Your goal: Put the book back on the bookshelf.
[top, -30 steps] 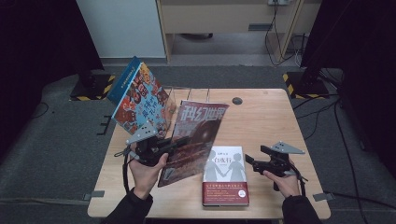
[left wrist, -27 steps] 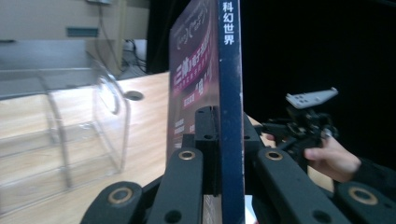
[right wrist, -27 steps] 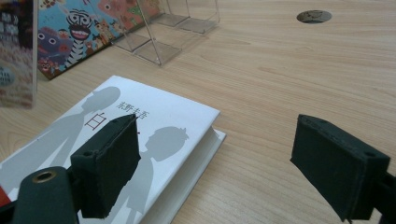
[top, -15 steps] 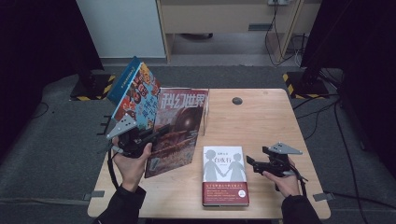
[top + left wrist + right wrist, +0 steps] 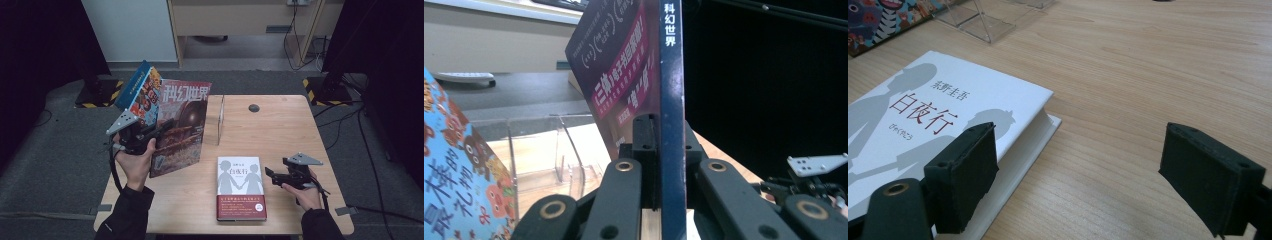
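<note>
My left gripper is shut on a red-brown magazine and holds it upright above the table's left side. In the left gripper view the jaws pinch its dark blue spine. The magazine stands just right of a blue picture book that leans at the far left. A white book with a red band lies flat near the front edge. My right gripper rests just right of that book, open, with bare wood between its pads. The white book's corner lies by the left pad.
A clear acrylic stand sits mid-table, right of the magazine, and appears as clear dividers in the left gripper view. A small black round thing lies at the back. The wooden table has bare room on its right half.
The left hand has carried the magazine left and up, tipping it from a slant to nearly upright beside the blue picture book. The right hand and white book have not moved.
</note>
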`<state>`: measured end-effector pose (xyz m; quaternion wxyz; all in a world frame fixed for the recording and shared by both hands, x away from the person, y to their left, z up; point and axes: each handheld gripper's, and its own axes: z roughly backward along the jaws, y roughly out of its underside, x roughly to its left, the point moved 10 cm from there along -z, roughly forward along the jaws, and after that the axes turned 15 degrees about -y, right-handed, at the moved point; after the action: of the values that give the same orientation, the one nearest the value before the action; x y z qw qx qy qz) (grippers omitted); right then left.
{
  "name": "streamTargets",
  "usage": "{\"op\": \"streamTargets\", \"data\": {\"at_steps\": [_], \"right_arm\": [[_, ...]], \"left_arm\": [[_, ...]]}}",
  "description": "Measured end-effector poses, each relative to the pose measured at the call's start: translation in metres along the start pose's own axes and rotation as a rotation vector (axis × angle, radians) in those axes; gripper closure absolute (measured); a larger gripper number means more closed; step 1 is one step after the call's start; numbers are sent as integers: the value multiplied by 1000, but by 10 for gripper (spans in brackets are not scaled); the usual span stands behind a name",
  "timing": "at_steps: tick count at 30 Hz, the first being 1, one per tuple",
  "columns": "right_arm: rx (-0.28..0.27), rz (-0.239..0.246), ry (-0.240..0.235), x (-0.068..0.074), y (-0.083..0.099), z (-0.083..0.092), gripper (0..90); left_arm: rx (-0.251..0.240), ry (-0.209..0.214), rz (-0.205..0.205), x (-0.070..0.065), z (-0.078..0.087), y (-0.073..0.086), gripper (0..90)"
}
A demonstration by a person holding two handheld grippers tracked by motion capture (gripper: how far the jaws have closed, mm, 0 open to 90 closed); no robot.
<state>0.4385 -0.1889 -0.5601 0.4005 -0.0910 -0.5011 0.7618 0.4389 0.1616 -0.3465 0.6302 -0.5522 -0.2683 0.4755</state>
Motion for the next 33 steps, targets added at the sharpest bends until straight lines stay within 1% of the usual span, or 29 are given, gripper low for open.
{"op": "streamTargets", "data": {"at_steps": [4, 5, 7, 8, 12, 16, 20, 26, 30, 33], "right_arm": [[3, -2, 2, -1, 1, 1, 151], [4, -1, 3, -2, 1, 1, 151], [8, -1, 6, -2, 2, 1, 152], [10, 0, 7, -3, 2, 0, 152], [10, 0, 9, -3, 2, 0, 152], [15, 5, 12, -4, 3, 0, 153], [18, 6, 11, -4, 4, -1, 154], [21, 7, 16, -6, 4, -1, 155], [23, 9, 16, -6, 5, -2, 155], [28, 11, 15, -6, 5, -2, 156]], "left_arm": [[-12, -17, 17, 9, -1, -7, 836], [-14, -24, 10, 11, -1, -9, 836], [-20, -37, 15, 15, -1, -13, 836], [-21, -44, 11, 18, 0, -14, 836], [-38, -61, 30, 27, -1, -21, 836], [-47, -81, 34, 35, -4, -27, 836], [-53, -101, 30, 42, -8, -33, 836], [-66, -129, 40, 51, -16, -41, 835], [-71, -141, 49, 58, -25, -44, 836], [-65, -158, 45, 62, -34, -43, 836]]}}
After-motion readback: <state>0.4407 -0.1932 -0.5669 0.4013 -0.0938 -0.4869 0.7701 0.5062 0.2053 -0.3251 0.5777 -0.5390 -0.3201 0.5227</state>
